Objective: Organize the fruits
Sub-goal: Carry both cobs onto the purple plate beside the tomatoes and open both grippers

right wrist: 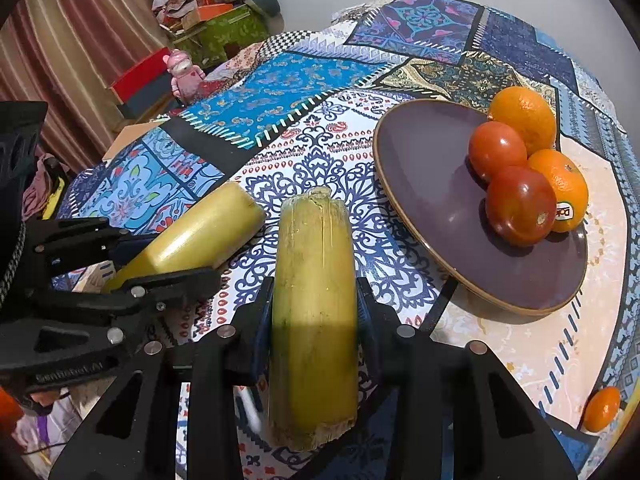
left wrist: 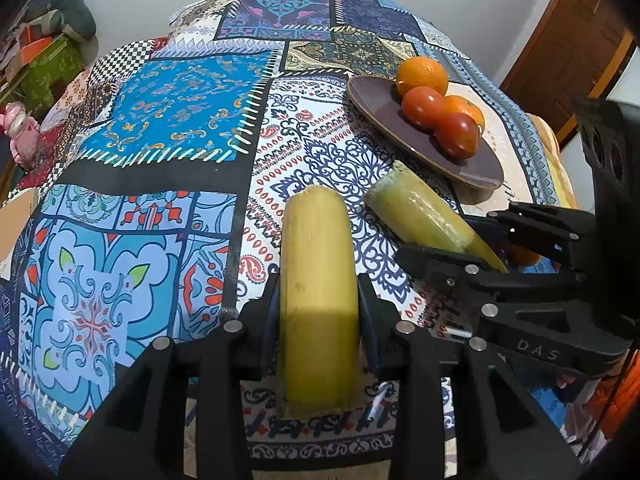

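Each hand-held gripper is clamped on a thick yellow-green cane piece: the left hand-held gripper [left wrist: 319, 312] holds the left cane piece [left wrist: 316, 276] low in the middle, and the right hand-held gripper [right wrist: 315, 316] holds the right cane piece [right wrist: 314, 300]. They look hard, stiff, smooth and a bit heavy, so I think the middle is the best place to hold. The purple plate [right wrist: 432, 184] with oranges and tomatoes sits at the right on the patterned surface [right wrist: 304, 80], and boxes and a pink toy [right wrist: 185, 74] fill the upper left.

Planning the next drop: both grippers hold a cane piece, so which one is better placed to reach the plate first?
Probably the right gripper: its cane piece ends beside the plate, while the left gripper is farther off.
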